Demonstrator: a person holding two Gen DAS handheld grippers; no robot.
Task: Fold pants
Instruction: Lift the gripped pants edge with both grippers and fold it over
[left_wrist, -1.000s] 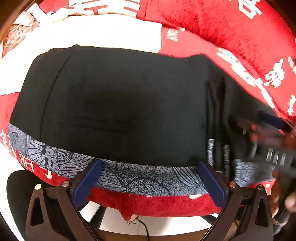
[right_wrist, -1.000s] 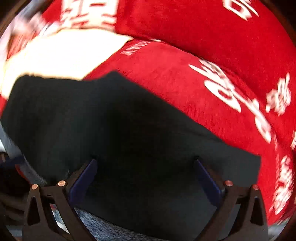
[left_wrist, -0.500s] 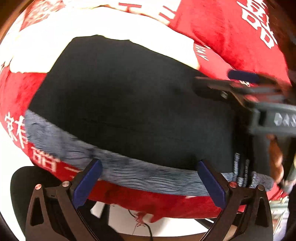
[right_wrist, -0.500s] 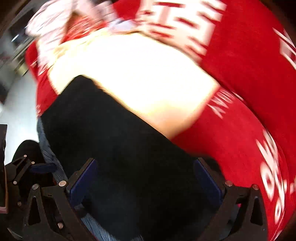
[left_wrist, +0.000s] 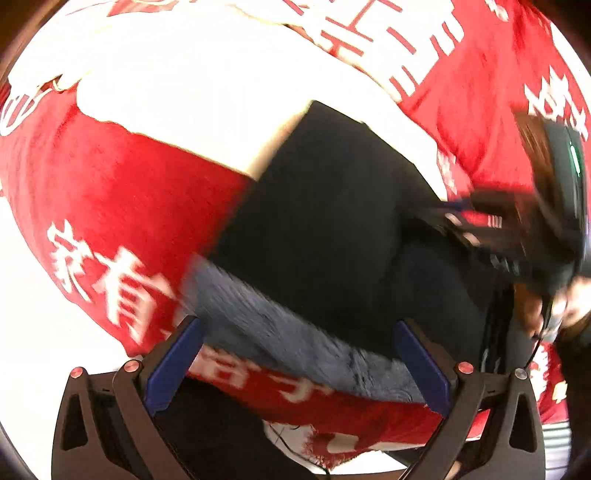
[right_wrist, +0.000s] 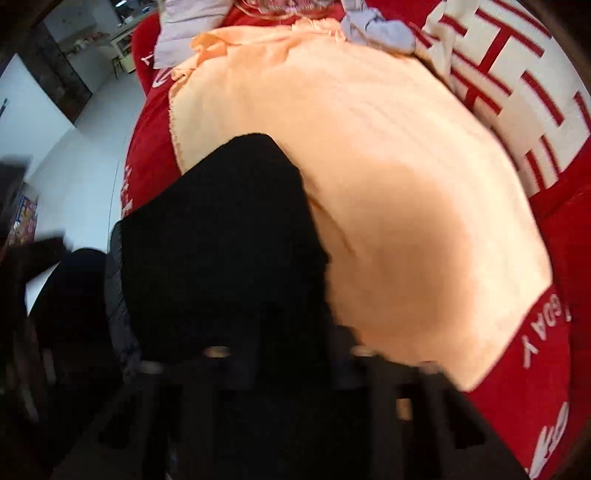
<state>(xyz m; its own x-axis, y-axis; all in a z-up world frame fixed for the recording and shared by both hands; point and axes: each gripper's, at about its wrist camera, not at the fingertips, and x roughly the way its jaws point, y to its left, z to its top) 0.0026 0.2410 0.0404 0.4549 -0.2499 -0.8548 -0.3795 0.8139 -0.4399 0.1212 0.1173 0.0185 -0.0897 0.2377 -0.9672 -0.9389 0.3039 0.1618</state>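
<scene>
Black folded fabric pants (left_wrist: 325, 206) on red plush blanket (left_wrist: 122, 192) with white lettering
Left gripper (left_wrist: 295, 365) spread wide over grey patterned waistband (left_wrist: 295, 339); right gripper (right_wrist: 291, 369) just closing, blurred, jaws nearly together over black cloth; grip unclear.

We see a red blanket (left_wrist: 122, 192) with white characters; black pants (left_wrist: 332, 229) lie between our left jaws, a peach cloth (right_wrist: 406, 192) lies beyond them.

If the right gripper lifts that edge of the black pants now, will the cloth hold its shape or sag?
Probably sag: the black pants lie limp, following the red blanket beneath. The patterned grey band will likely trail along. The plush blanket may drag on them. The right gripper, jaws just closing, looks pinched on the cloth.
</scene>
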